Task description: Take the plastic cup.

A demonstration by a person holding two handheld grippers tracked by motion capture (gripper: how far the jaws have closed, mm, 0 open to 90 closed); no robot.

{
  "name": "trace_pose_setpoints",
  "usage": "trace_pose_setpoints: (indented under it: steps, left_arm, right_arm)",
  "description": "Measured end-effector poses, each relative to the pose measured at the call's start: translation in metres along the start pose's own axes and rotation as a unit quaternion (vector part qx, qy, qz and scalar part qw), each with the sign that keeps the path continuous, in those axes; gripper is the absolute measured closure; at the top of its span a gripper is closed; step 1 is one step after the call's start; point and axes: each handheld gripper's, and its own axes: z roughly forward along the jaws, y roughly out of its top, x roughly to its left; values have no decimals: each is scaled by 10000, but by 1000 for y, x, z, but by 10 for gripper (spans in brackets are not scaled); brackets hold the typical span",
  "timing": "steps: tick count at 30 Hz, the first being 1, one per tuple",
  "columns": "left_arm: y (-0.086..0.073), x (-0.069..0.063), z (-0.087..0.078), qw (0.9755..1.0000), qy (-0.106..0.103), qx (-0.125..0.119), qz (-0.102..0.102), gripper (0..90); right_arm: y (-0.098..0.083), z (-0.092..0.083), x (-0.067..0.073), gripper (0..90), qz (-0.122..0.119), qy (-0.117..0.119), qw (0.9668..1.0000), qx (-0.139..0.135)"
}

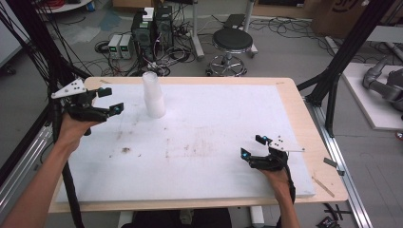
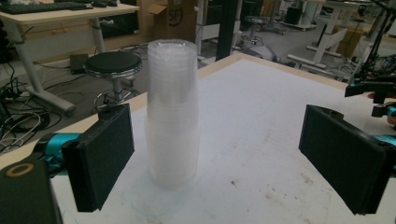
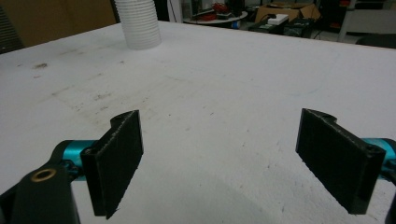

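I noted the upright stack of clear plastic cups (image 1: 153,97) at three o'clock of my nearer, empty, wide-apart left gripper (image 1: 110,101).

The right gripper (image 3: 219,158) has its two black jaws standing wide apart, with nothing between them, low over the white desk (image 3: 224,84). The desk surface has small brown stains. At the far left stands a stack of white cups (image 3: 138,23), well apart from the gripper.
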Motion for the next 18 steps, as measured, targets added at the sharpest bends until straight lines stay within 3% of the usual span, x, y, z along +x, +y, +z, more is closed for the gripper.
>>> trace_pose_setpoints:
  steps: [8,14,18]
  left_arm:
    - [27,24,23,9992,-346,173,137,101]
    - [43,41,46,9977,-621,233,113,100]
    - [47,46,54,9974,-628,338,108,100]
  right_arm:
    - [0,1,-1,147,12,20,10000,17]
    - [0,1,-1,147,-37,-4,10000,2]
    - [1,1,0,147,-10,-14,10000,58]
